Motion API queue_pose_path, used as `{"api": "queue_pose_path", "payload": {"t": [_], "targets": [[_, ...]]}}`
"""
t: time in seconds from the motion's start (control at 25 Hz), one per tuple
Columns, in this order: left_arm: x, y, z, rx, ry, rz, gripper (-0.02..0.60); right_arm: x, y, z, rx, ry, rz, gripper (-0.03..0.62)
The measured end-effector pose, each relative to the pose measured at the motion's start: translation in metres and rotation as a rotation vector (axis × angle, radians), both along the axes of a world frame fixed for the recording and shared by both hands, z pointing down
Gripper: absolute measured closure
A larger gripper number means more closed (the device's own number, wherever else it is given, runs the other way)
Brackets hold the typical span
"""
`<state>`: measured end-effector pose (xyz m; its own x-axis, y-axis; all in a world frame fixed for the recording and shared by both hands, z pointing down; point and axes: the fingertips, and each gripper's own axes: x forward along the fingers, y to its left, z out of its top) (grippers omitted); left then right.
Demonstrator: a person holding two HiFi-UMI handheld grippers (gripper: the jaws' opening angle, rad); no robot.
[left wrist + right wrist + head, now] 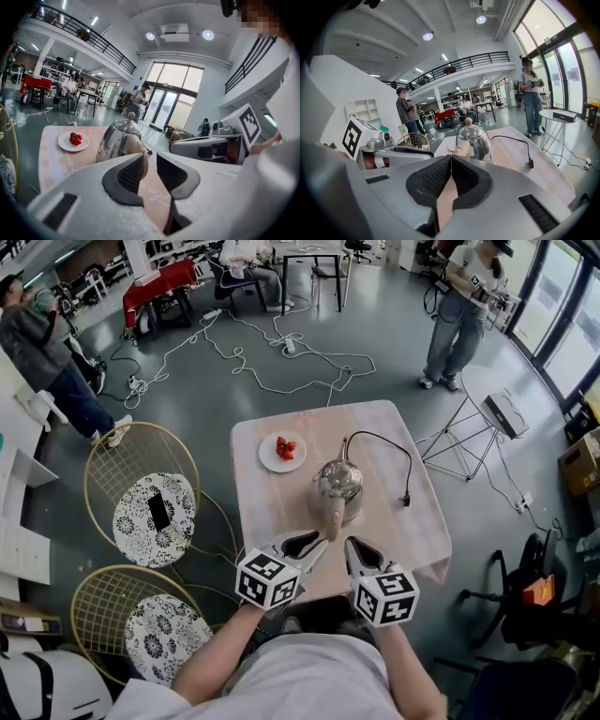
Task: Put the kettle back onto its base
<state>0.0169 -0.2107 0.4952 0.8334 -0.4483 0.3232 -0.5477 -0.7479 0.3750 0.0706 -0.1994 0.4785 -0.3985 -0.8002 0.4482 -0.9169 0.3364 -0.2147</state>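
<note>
A shiny metal kettle [338, 484] stands in the middle of the small pinkish table [403, 540], its pale handle [330, 517] pointing toward me. A black cord [389, 442] runs from under it to a loose plug [405, 500]; the base itself is hidden beneath the kettle. My left gripper [315, 542] hovers just short of the handle with a gap between its pads and nothing in it. In the left gripper view the kettle [117, 137] lies beyond the left gripper [150, 169]. My right gripper [354, 547] is shut and empty beside it, and the kettle [476, 139] is ahead of the right gripper [451, 169].
A white plate with strawberries [282, 452] sits on the table's far left. Two round wire chairs [141, 498] stand left of the table. A folding stand [478, 423] is to the right, cables [272, 367] lie on the floor, and people [461, 310] stand further off.
</note>
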Motion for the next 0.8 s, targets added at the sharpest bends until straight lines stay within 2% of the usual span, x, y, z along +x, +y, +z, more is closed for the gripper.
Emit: {"api": "queue_pose_path", "payload": {"t": [0.36,0.52,0.8], "targets": [[-0.010,0.028,-0.015,0.038,-0.011,0.047,0.495,-0.022,0.023,-0.011,0.035,0.009,-0.002,0.589],[-0.014,0.039,-0.021,0.066,-0.018,0.067,0.549,-0.031,0.034,-0.015,0.047,0.038,-0.017,0.589],[-0.011,0.050,-0.030,0.106,-0.017,0.101,0.574,-0.035,0.048,-0.023,0.066,0.061,-0.011,0.589]]}}
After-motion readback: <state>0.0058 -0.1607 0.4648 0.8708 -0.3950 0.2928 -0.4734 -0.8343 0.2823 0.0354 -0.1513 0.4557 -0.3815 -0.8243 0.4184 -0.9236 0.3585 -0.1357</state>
